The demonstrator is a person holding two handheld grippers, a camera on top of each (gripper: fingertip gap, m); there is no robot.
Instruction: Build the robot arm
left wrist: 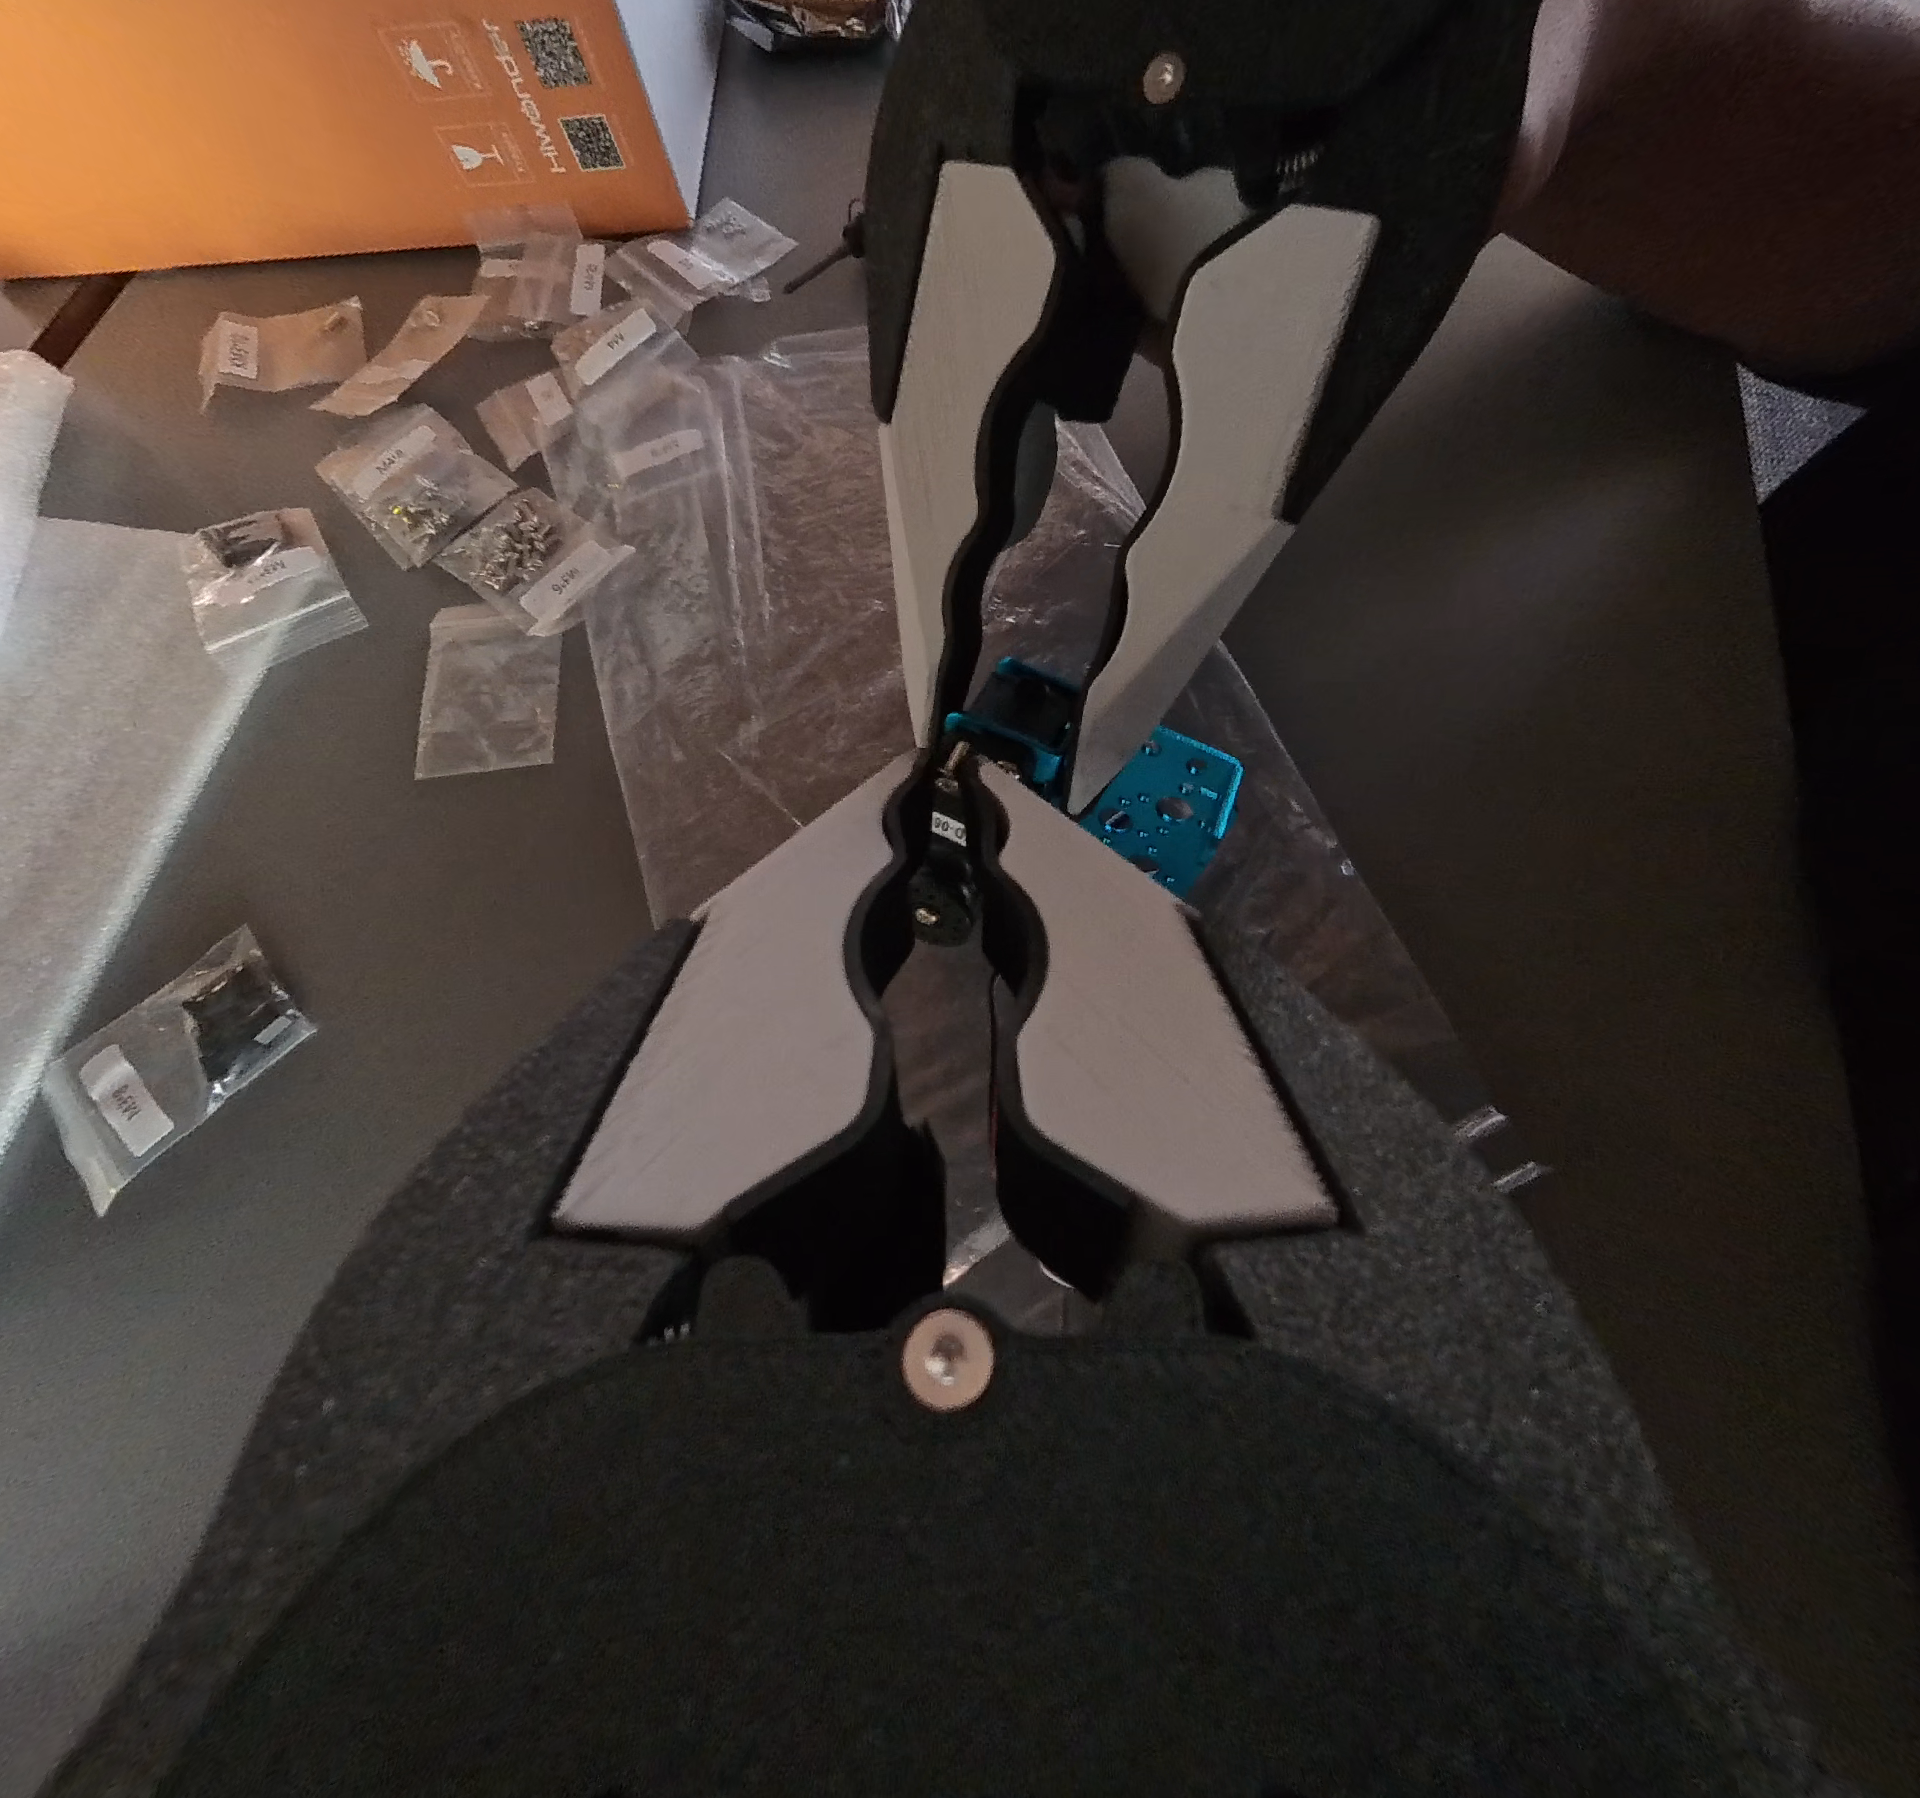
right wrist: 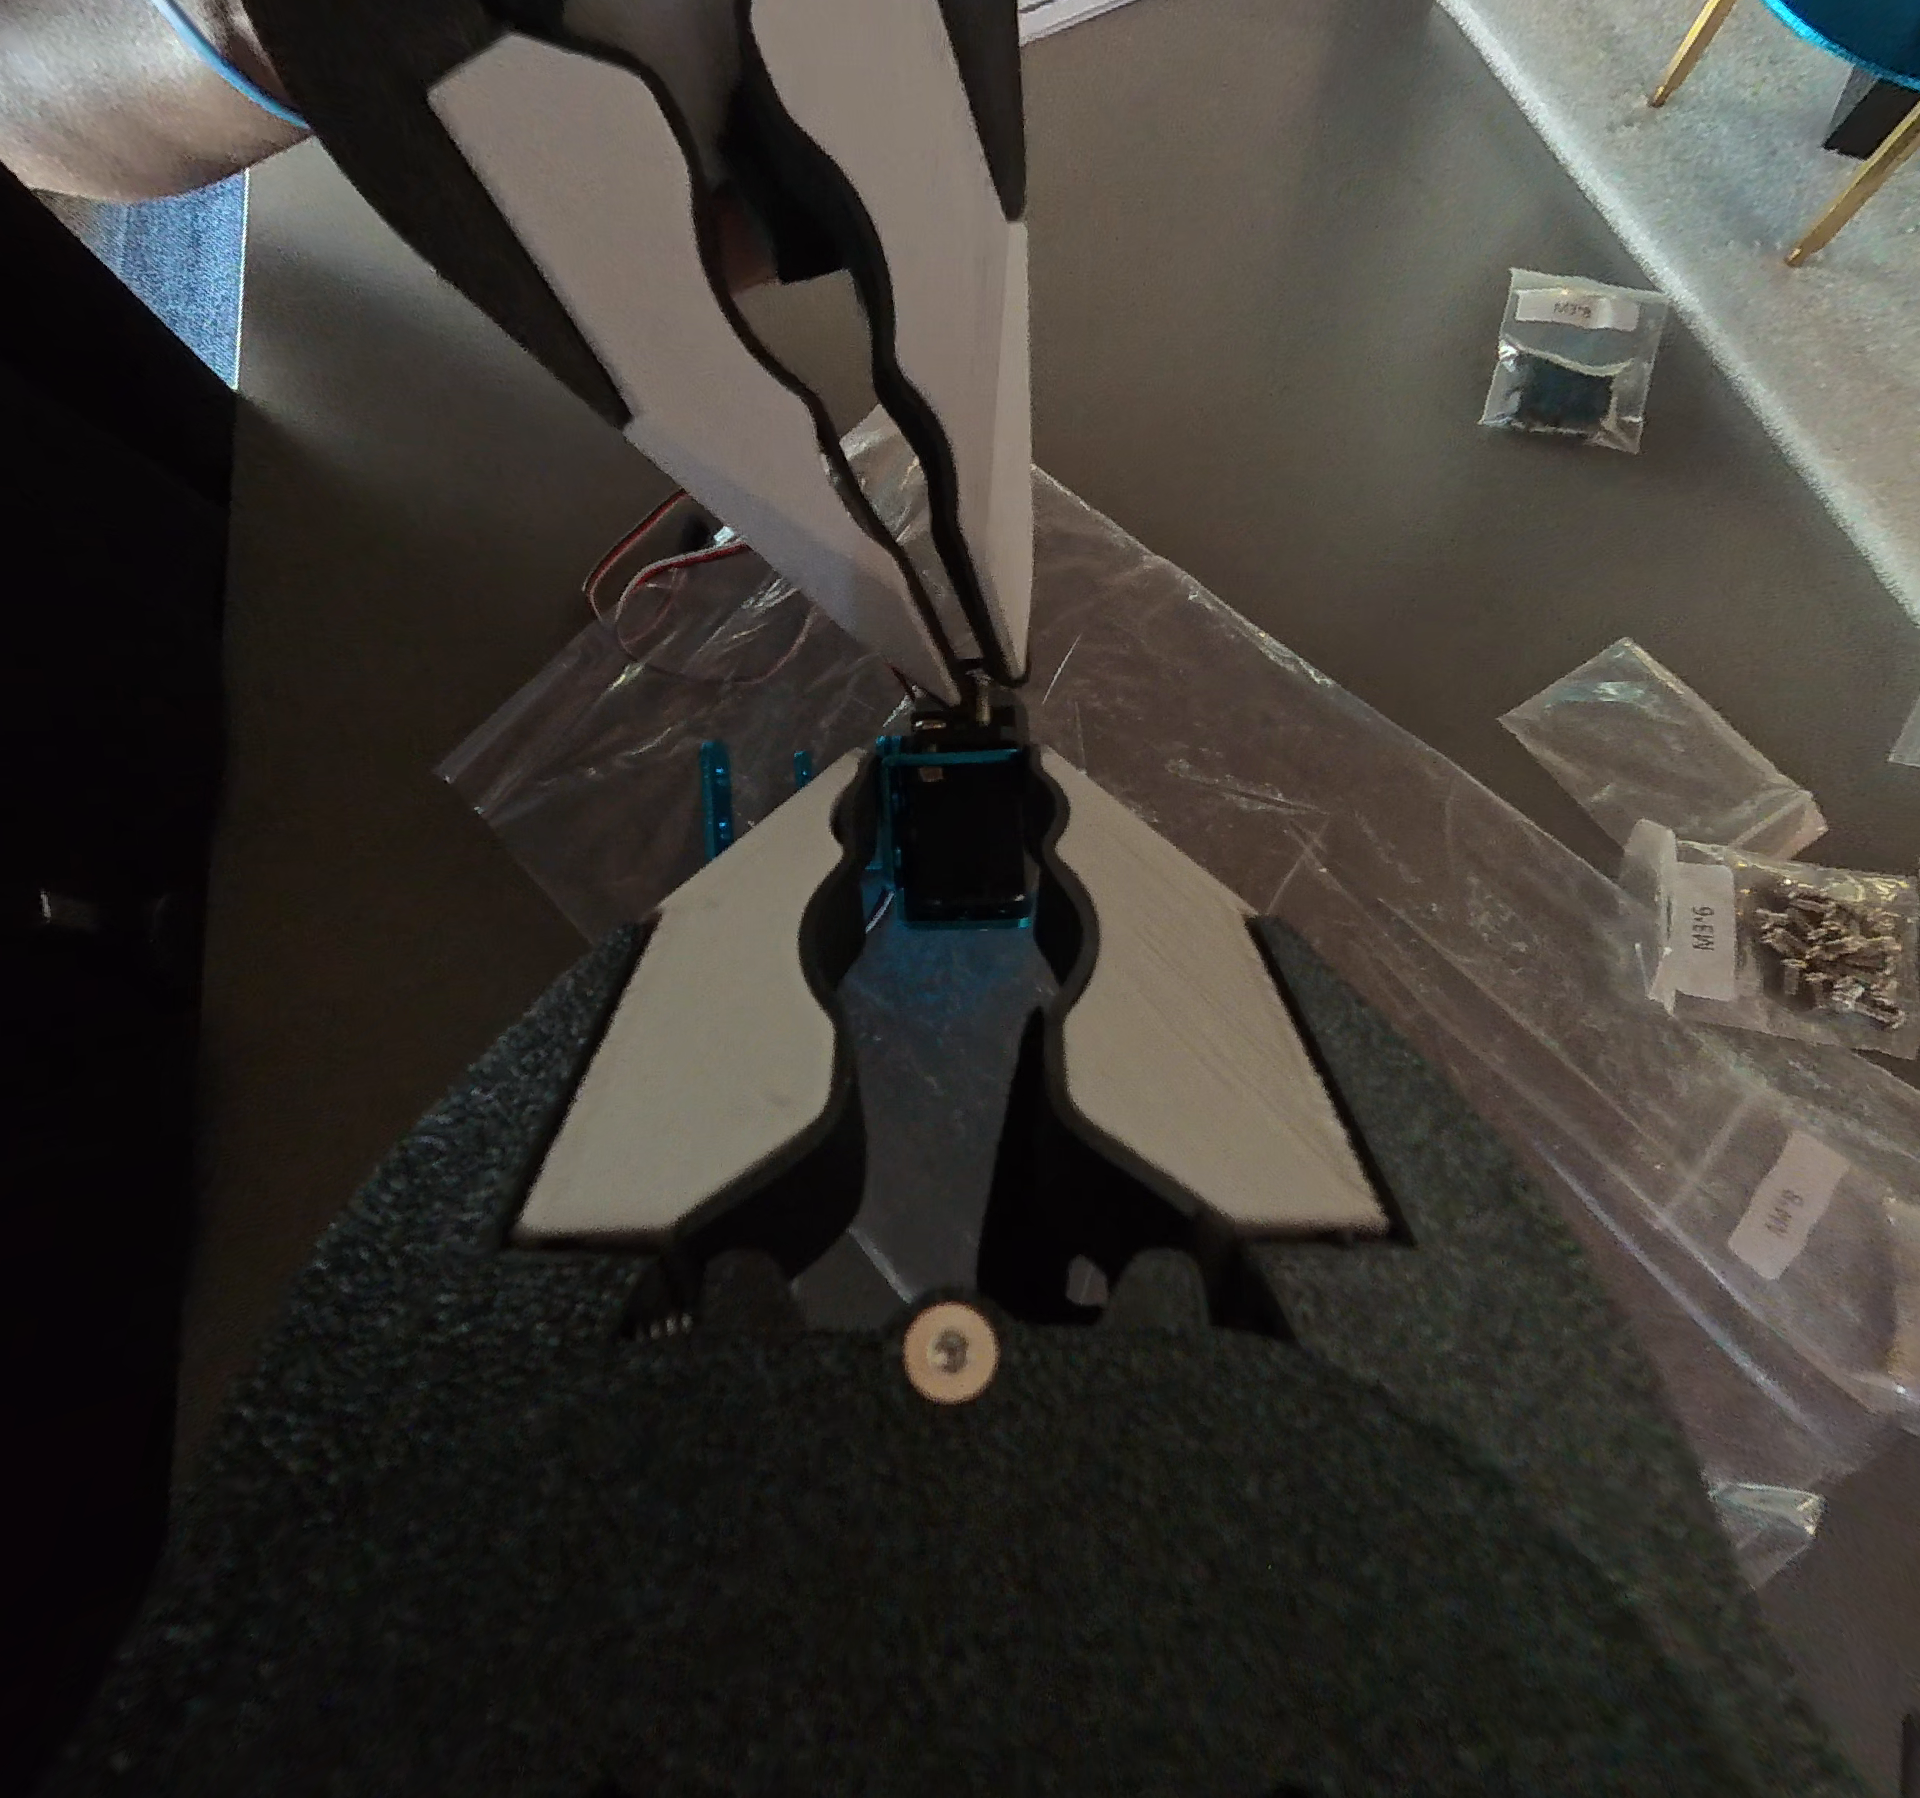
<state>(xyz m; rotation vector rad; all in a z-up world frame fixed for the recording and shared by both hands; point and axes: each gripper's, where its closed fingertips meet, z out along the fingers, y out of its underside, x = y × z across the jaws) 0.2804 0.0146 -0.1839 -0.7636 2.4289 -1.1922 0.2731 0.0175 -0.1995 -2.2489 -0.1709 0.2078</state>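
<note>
Left tool (left wrist: 948,780) clamped on small black servo (left wrist: 948,849); right tool (right wrist: 956,761) closed around blue bracket (right wrist: 961,839); both held steady above plastic bag (right wrist: 1195,668).

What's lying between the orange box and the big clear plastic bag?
Small zip bags, some holding screws, lie scattered on the dark table between the orange box and the big clear plastic bag. The left wrist view shows this.
</note>
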